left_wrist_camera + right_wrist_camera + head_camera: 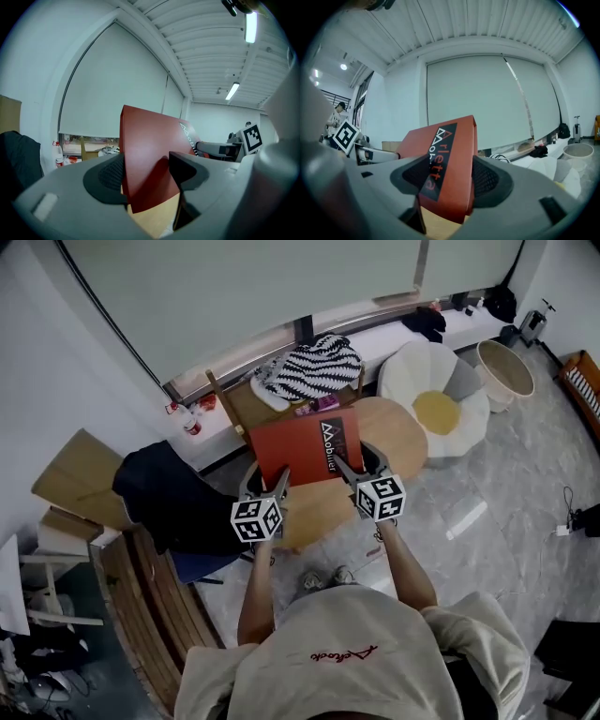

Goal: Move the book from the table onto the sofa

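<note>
Left gripper [147,174] is clamped on the near left corner of the red book [150,145], and its ribbed pads sit flat on both covers. Right gripper [445,180] pinches the near right corner the same way, across the black title strip. You have the book tipped up over the round wooden table [398,432], near edge in the jaws and far edge higher. It looks like a thin hardback: stiff, light, with smooth covers that will likely slide if you slacken. Two corner grips on one edge leave the far end cantilevered, so keep both squeezes even and don't twist the grippers against each other. A bite deeper in from the edge would be safer. Hard to tell: whether any part of the book touches the table, how thick it is, and what lies under it. The sofa isn't obvious either: maybe the slatted bench [150,606] under dark cloth at left, maybe the flower-shaped seat [436,411] beyond the table.
</note>
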Action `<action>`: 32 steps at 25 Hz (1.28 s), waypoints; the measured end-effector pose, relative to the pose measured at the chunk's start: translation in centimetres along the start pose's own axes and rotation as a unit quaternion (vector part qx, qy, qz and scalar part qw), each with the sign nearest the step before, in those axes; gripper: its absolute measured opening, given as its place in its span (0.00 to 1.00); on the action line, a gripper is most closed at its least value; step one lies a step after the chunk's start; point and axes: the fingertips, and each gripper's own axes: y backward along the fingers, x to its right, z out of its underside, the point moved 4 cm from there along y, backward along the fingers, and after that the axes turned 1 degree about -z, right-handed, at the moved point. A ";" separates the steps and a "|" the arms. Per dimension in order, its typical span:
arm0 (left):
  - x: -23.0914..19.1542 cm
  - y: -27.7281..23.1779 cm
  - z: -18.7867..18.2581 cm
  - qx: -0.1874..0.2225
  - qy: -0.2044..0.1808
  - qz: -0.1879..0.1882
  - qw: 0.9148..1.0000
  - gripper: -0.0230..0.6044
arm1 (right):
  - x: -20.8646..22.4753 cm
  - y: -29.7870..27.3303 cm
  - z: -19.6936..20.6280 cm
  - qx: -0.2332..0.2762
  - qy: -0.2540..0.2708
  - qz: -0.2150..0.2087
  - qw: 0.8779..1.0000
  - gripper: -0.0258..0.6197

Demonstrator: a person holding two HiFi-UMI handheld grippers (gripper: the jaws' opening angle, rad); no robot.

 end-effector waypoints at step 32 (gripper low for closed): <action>11.3 -7.0 -0.8 -0.031 -0.053 0.259 0.964 0.50 | 3.7 13.8 -1.0 0.034 0.001 0.261 0.965 0.45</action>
